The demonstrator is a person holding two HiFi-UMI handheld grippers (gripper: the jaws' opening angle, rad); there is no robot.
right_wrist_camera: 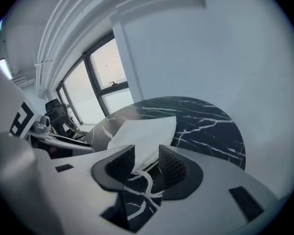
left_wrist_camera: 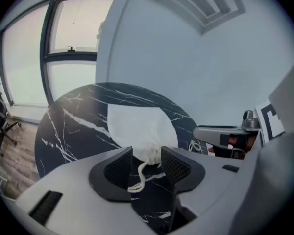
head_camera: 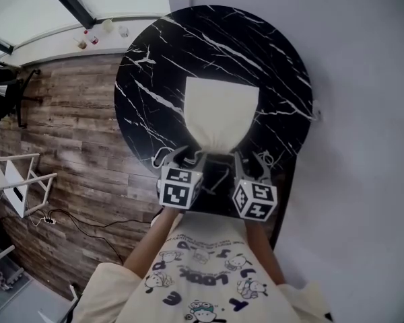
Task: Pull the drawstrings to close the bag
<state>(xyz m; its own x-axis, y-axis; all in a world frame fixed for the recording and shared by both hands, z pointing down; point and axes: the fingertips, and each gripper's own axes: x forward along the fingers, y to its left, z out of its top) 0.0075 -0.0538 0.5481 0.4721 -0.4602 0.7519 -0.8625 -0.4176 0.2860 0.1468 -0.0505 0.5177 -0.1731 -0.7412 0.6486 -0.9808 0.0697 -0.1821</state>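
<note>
Two grippers (left (left_wrist_camera: pixel 147 163), right (right_wrist_camera: pixel 146 163)) at 6 o'clock of bag (head_camera: pixel 221 113): jaws apart, nothing clamped. Risk: closing pinches bag neck, misses limp cord (left_wrist_camera: pixel 139 176).

Head view: bag (head_camera: pixel 221 110) neck covered by my left gripper (head_camera: pixel 180 157) & right gripper (head_camera: pixel 252 160). Drawstrings (left_wrist_camera: pixel 138 176) too thin to see there. Sill items (head_camera: pixel 93 39) too small to ID. Right gripper view: white line btwn jaws, drawstring or table (right_wrist_camera: pixel 206 126) veining, can't tell.
</note>
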